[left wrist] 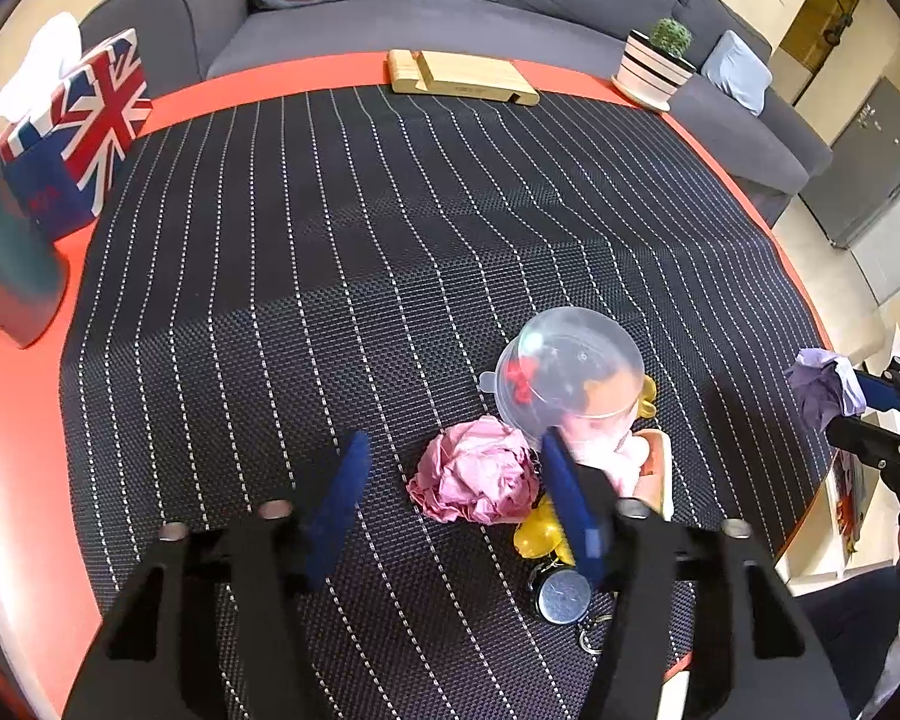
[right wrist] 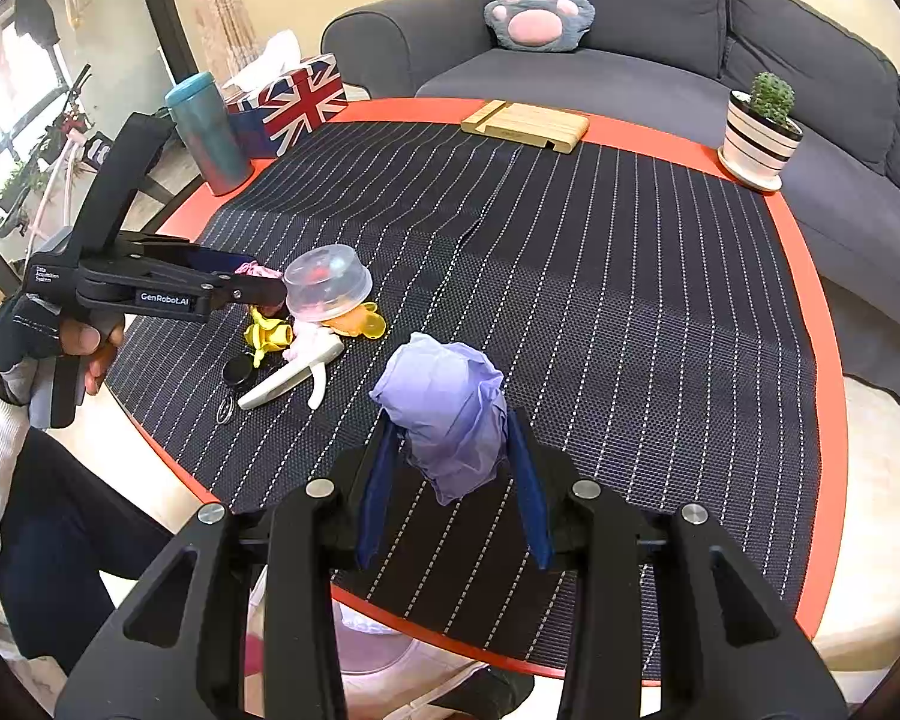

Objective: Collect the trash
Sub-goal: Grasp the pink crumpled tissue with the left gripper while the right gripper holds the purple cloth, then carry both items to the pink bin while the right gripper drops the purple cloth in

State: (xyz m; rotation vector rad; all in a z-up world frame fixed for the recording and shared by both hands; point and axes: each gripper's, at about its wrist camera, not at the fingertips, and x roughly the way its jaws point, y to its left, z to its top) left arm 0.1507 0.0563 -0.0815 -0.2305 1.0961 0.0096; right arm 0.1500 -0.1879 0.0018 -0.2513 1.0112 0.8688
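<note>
A crumpled pink paper wad point(left wrist: 477, 471) lies on the striped black mat point(left wrist: 390, 228), just ahead of my open left gripper point(left wrist: 456, 462), between its blue fingers and nearer the right one. It peeks out behind the left gripper point(right wrist: 270, 294) in the right wrist view point(right wrist: 252, 268). My right gripper point(right wrist: 453, 438) is shut on a crumpled purple paper wad point(right wrist: 447, 405) and holds it above the mat's near edge. That wad also shows in the left wrist view point(left wrist: 825, 387), at the far right.
A clear plastic lid point(left wrist: 570, 372), yellow toys point(left wrist: 540, 531), a round metal keyring tin point(left wrist: 561, 594) and a white tool point(right wrist: 291, 375) cluster by the pink wad. A Union Jack tissue box point(left wrist: 84, 126), teal cup point(right wrist: 207, 132), wooden stand point(left wrist: 462, 78) and cactus pot point(left wrist: 657, 63) line the red table's far edge.
</note>
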